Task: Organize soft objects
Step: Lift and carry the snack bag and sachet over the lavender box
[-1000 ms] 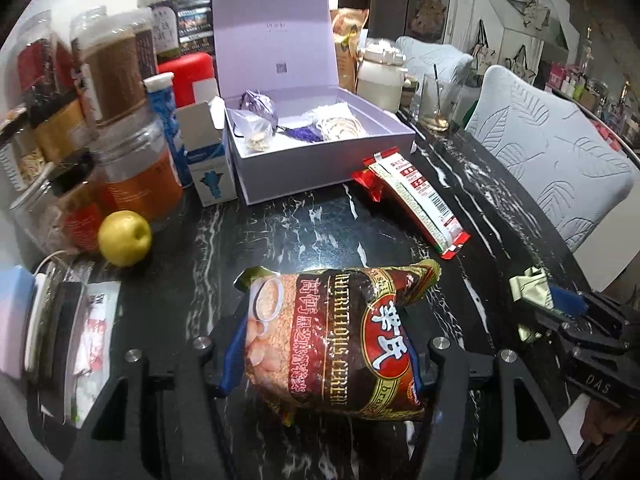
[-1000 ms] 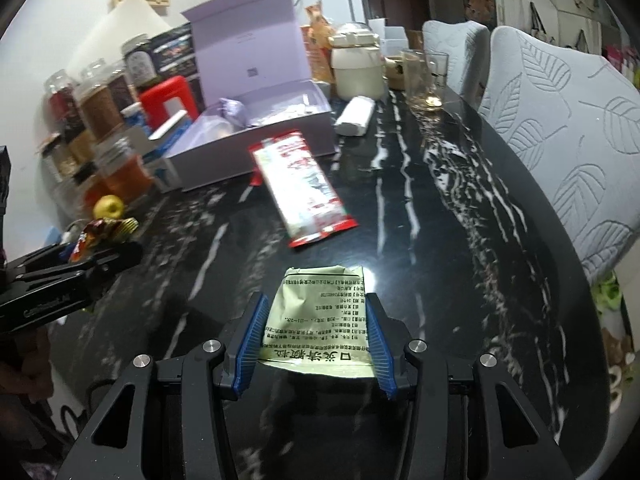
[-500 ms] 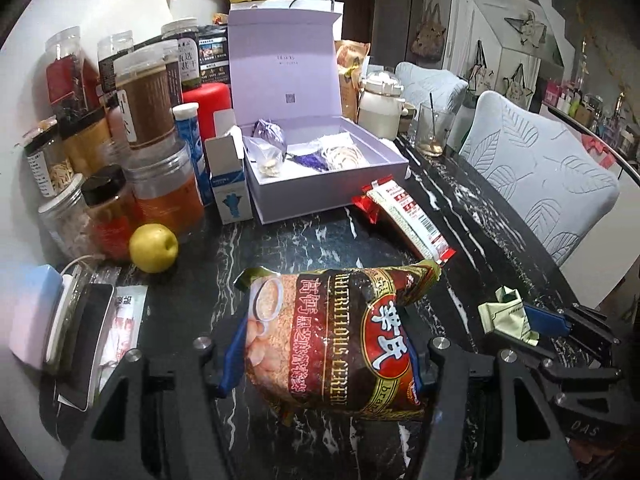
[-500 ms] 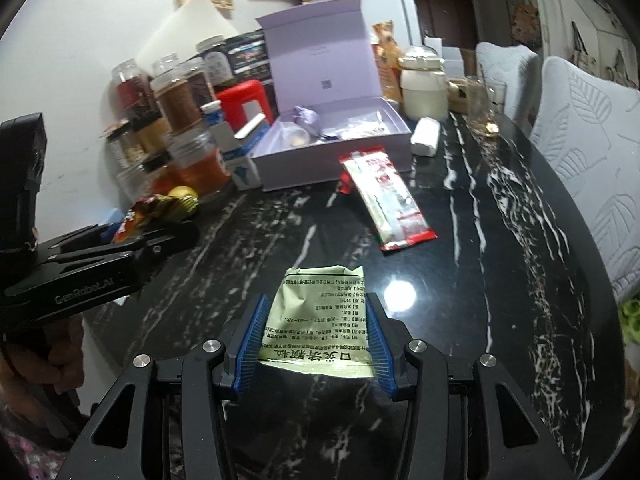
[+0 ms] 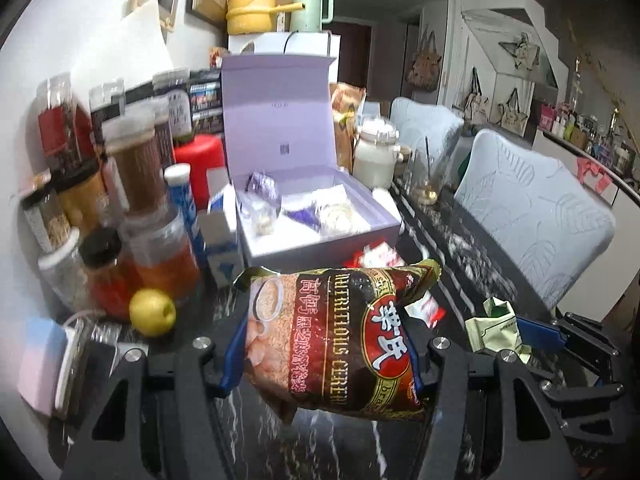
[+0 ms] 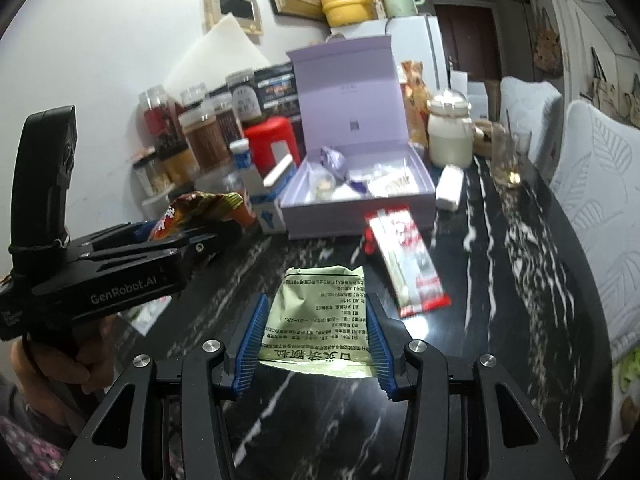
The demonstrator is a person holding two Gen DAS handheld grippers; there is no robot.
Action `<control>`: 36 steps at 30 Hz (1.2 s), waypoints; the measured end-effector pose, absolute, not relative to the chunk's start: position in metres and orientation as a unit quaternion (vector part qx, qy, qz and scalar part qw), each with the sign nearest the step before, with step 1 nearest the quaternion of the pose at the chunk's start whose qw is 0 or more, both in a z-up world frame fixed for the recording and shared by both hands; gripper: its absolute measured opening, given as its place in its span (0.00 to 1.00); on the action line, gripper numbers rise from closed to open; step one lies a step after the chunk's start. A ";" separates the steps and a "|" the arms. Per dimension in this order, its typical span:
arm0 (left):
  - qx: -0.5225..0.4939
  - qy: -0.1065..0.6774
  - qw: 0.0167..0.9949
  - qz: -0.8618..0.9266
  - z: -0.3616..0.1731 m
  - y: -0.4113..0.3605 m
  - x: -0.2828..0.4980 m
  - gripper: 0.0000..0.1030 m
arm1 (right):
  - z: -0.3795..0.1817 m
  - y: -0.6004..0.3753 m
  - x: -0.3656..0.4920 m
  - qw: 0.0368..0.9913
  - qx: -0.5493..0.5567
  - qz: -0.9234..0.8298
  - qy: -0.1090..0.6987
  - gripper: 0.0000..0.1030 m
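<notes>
Left gripper point(image 5: 326, 344) clamped on the crinkly red-brown cereal bag point(image 5: 340, 332), right gripper point(image 6: 314, 334) on the pale green paper sachet point(image 6: 320, 320), both above the black marble table point(image 6: 500, 280); each is best carried level to the far open lilac box point(image 6: 356, 200).

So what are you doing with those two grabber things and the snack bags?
A person is tidying soft packets on a black marble table. The left gripper is clamped on a brown cereal bag, and the right gripper is clamped on a pale green packet. Both are held up off the table. Ahead sits an open purple box with a few small packets inside, and a red and white packet lies in front of it.
</notes>
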State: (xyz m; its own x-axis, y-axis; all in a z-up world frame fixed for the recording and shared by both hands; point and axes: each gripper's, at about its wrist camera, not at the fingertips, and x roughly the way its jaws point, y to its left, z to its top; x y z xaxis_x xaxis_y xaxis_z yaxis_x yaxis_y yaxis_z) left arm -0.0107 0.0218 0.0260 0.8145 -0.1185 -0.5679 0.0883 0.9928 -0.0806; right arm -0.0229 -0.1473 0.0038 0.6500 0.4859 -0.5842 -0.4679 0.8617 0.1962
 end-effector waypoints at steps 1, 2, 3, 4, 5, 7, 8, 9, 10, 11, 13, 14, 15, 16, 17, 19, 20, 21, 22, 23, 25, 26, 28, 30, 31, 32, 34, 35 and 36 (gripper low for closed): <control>-0.026 0.292 0.955 -0.056 0.032 0.021 -0.007 0.58 | 0.008 -0.147 -0.020 0.910 0.013 0.263 0.319 0.46; -0.026 0.286 0.956 -0.056 0.036 0.020 -0.005 0.58 | 0.013 -0.147 -0.017 0.913 0.012 0.264 0.312 0.46; -0.026 0.282 0.957 -0.057 0.040 0.020 -0.003 0.58 | 0.017 -0.147 -0.015 0.914 0.011 0.265 0.308 0.46; -0.027 0.276 0.959 -0.058 0.045 0.020 0.002 0.58 | 0.021 -0.147 -0.012 0.915 0.011 0.267 0.303 0.46; -0.028 0.274 0.960 -0.058 0.048 0.020 0.005 0.58 | 0.025 -0.147 -0.008 0.916 0.011 0.269 0.298 0.46; -0.029 0.266 0.962 -0.060 0.055 0.021 0.012 0.58 | 0.033 -0.148 -0.002 0.918 0.010 0.272 0.288 0.46; -0.028 0.261 0.963 -0.059 0.059 0.022 0.016 0.58 | 0.038 -0.148 0.001 0.920 0.009 0.272 0.281 0.46; -0.028 0.257 0.964 -0.059 0.062 0.023 0.020 0.58 | 0.042 -0.148 0.004 0.922 0.007 0.271 0.276 0.47; -0.028 0.252 0.966 -0.059 0.066 0.024 0.023 0.58 | 0.048 -0.148 0.009 0.925 0.004 0.270 0.268 0.46; -0.028 0.247 0.967 -0.058 0.070 0.025 0.028 0.58 | 0.052 -0.147 0.012 0.926 0.003 0.271 0.262 0.46; -0.029 0.238 0.969 -0.058 0.078 0.027 0.036 0.58 | 0.060 -0.147 0.019 0.928 0.002 0.272 0.253 0.47; -0.029 0.234 0.970 -0.058 0.081 0.027 0.039 0.58 | 0.064 -0.147 0.024 0.929 0.002 0.273 0.248 0.47; -0.030 0.230 0.971 -0.057 0.084 0.028 0.043 0.58 | 0.067 -0.146 0.027 0.930 0.001 0.274 0.245 0.47; -0.031 0.226 0.972 -0.056 0.088 0.029 0.048 0.58 | 0.070 -0.145 0.032 0.931 -0.001 0.275 0.240 0.47; -0.031 0.222 0.973 -0.057 0.091 0.029 0.052 0.58 | 0.073 -0.145 0.036 0.932 -0.002 0.275 0.237 0.47; -0.027 0.210 0.976 -0.057 0.099 0.028 0.062 0.58 | 0.079 -0.143 0.047 0.934 -0.006 0.274 0.230 0.47; -0.026 0.207 0.976 -0.057 0.101 0.028 0.065 0.58 | 0.082 -0.143 0.053 0.934 -0.007 0.274 0.227 0.47; -0.026 0.202 0.977 -0.057 0.105 0.028 0.071 0.58 | 0.084 -0.142 0.057 0.935 -0.007 0.275 0.225 0.47; -0.025 0.198 0.978 -0.059 0.108 0.028 0.076 0.58 | 0.086 -0.143 0.063 0.935 -0.007 0.276 0.222 0.47; -0.024 0.195 0.979 -0.060 0.109 0.028 0.079 0.58 | 0.089 -0.142 0.069 0.936 -0.006 0.277 0.219 0.47; -0.025 0.183 0.981 -0.059 0.114 0.030 0.089 0.58 | 0.093 -0.143 0.079 0.937 -0.005 0.278 0.214 0.47; -0.026 0.180 0.982 -0.059 0.115 0.030 0.093 0.58 | 0.096 -0.143 0.085 0.937 -0.006 0.278 0.211 0.47; -0.028 0.175 0.982 -0.060 0.117 0.031 0.104 0.58 | 0.099 -0.144 0.097 0.938 -0.005 0.278 0.207 0.47; -0.027 0.174 0.983 -0.061 0.119 0.031 0.116 0.58 | 0.102 -0.144 0.111 0.939 -0.004 0.278 0.204 0.47; -0.027 0.173 0.983 -0.061 0.119 0.032 0.123 0.58 | 0.103 -0.144 0.116 0.939 -0.004 0.278 0.203 0.47; -0.027 0.173 0.983 -0.060 0.119 0.033 0.129 0.58 | 0.104 -0.144 0.124 0.939 -0.004 0.278 0.202 0.47; -0.031 0.174 0.983 -0.059 0.118 0.035 0.142 0.58 | 0.104 -0.142 0.136 0.940 -0.006 0.278 0.200 0.47; -0.032 0.175 0.982 -0.058 0.117 0.035 0.147 0.58 | 0.105 -0.142 0.142 0.940 -0.006 0.277 0.199 0.47; -0.035 0.176 0.982 -0.056 0.116 0.037 0.154 0.58 | 0.104 -0.141 0.148 0.940 -0.007 0.277 0.199 0.47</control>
State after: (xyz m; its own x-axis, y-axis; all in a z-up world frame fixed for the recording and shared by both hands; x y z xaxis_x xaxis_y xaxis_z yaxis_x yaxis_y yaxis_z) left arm 0.1541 0.0370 0.1160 0.9317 -0.1231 -0.3417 0.0986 0.9912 -0.0881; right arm 0.1485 -0.1412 0.1042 0.7674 0.5185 -0.3773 -0.5239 0.8462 0.0972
